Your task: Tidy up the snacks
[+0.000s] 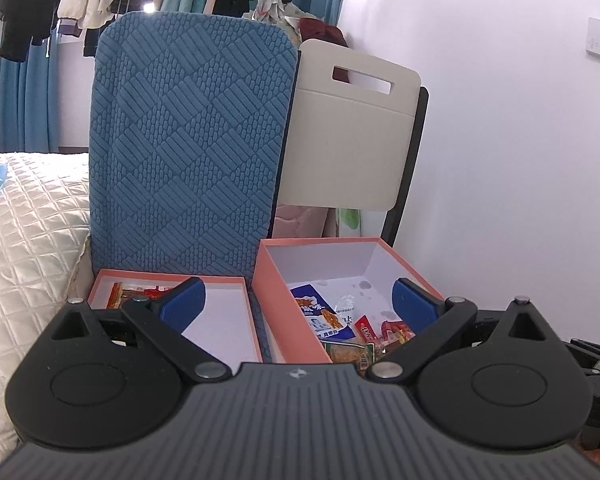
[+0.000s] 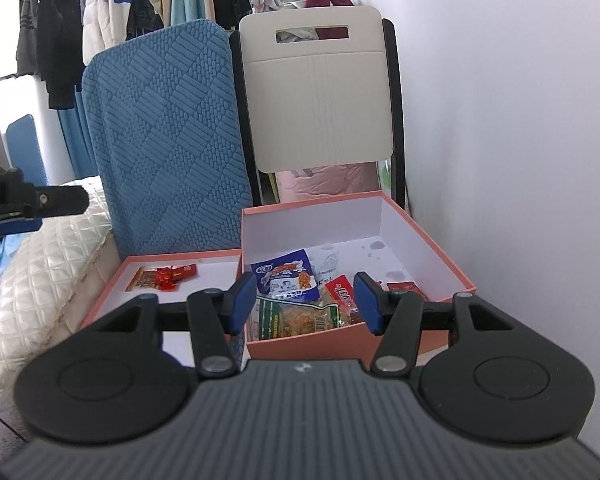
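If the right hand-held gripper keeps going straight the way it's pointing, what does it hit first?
Probably the snack packets piled in the deeper orange box. The open right hand-held gripper points right at them, though depth is hard to judge.

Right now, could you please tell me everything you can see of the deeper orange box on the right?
The deeper orange box looks like stiff card, salmon-orange outside and white inside, with stains on its floor. It sits open with no lid, beside a shallow orange tray on its left and near the white wall. A heap of snack packets fills its near end, among them a blue-and-white packet. Neither gripper touches it.
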`<action>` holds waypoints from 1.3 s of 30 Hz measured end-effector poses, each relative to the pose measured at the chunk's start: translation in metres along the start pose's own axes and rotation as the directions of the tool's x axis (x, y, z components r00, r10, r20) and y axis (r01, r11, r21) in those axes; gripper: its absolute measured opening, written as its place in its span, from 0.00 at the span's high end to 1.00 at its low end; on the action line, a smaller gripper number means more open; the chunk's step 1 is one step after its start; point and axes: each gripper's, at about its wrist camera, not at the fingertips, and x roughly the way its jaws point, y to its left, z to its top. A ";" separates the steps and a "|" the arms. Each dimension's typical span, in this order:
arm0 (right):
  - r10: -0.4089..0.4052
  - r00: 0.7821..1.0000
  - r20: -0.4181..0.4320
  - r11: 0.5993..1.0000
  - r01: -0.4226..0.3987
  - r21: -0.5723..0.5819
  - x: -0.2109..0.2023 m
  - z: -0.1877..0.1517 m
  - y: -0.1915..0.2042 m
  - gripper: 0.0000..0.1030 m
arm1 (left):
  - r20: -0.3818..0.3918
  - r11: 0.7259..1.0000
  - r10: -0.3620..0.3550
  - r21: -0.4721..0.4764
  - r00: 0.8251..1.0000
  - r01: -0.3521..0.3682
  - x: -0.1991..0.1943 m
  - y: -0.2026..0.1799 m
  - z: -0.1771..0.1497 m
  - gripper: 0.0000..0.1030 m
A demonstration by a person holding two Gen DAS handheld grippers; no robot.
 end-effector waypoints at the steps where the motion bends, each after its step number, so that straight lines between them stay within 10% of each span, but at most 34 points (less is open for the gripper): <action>1: 0.003 1.000 -0.003 1.000 -0.003 0.001 0.000 -0.001 0.000 0.46 | -0.001 1.000 -0.001 0.003 1.000 0.001 0.000 0.000 0.000 0.02; 14: -0.017 1.000 -0.012 1.000 0.017 -0.006 0.002 0.000 -0.002 0.44 | -0.008 1.000 0.002 0.006 1.000 -0.002 0.002 0.000 -0.001 0.02; 19: -0.038 0.999 0.020 0.999 0.038 -0.029 0.003 0.002 -0.002 0.11 | -0.009 1.000 0.014 0.004 1.000 -0.014 0.002 0.002 -0.001 0.02; 39: -0.044 0.999 -0.026 0.999 0.043 -0.018 0.014 0.002 -0.006 0.10 | -0.022 1.000 0.016 0.008 1.000 -0.015 0.004 0.001 -0.002 0.02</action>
